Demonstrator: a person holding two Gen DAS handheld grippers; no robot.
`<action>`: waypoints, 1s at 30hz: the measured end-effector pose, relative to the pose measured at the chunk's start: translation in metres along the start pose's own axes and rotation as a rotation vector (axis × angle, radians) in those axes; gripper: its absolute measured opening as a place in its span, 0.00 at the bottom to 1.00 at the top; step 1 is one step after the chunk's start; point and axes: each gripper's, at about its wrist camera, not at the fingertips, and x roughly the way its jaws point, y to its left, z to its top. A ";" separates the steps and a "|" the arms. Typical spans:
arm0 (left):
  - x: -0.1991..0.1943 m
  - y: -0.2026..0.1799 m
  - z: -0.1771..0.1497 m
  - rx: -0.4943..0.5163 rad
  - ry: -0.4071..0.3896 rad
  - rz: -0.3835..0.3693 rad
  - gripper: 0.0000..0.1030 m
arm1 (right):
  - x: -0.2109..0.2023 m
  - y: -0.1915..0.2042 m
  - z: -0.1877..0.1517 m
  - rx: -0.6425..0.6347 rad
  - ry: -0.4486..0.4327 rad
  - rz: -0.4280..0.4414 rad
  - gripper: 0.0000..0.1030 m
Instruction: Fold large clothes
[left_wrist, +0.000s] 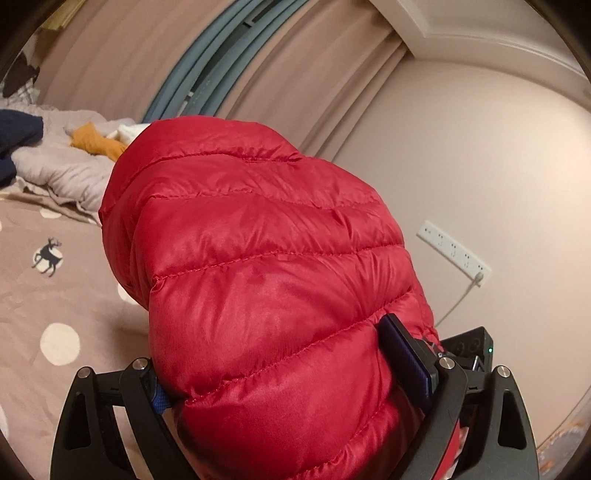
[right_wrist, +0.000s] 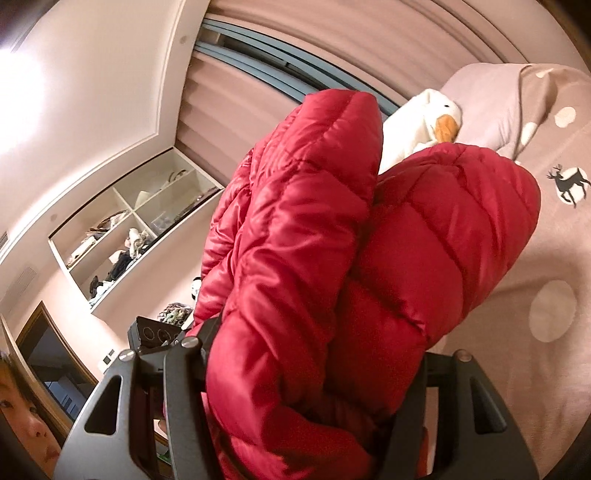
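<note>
Both tools clamped on red puffer jacket (left_wrist: 258, 266), plush goose (right_wrist: 428, 118) behind, dotted bedspread (left_wrist: 55, 295) beneath

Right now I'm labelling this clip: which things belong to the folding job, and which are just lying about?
Job:
red puffer jacket
left gripper, clamped on it
right gripper, clamped on it

Lying about:
plush goose
grey bedding
mustard cloth
power strip
wall shelf

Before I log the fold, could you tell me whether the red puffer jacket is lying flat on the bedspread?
No, the red puffer jacket bulges up between the left gripper fingers.
</note>
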 end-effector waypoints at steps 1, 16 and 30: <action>-0.004 -0.001 0.002 0.004 -0.011 0.001 0.90 | 0.002 0.002 0.000 -0.005 0.001 0.006 0.56; -0.039 0.004 0.006 0.021 -0.104 0.043 0.90 | 0.023 0.014 -0.011 -0.039 0.012 0.111 0.56; -0.061 0.014 0.008 0.013 -0.124 0.098 0.90 | 0.039 0.026 -0.025 -0.054 0.044 0.112 0.58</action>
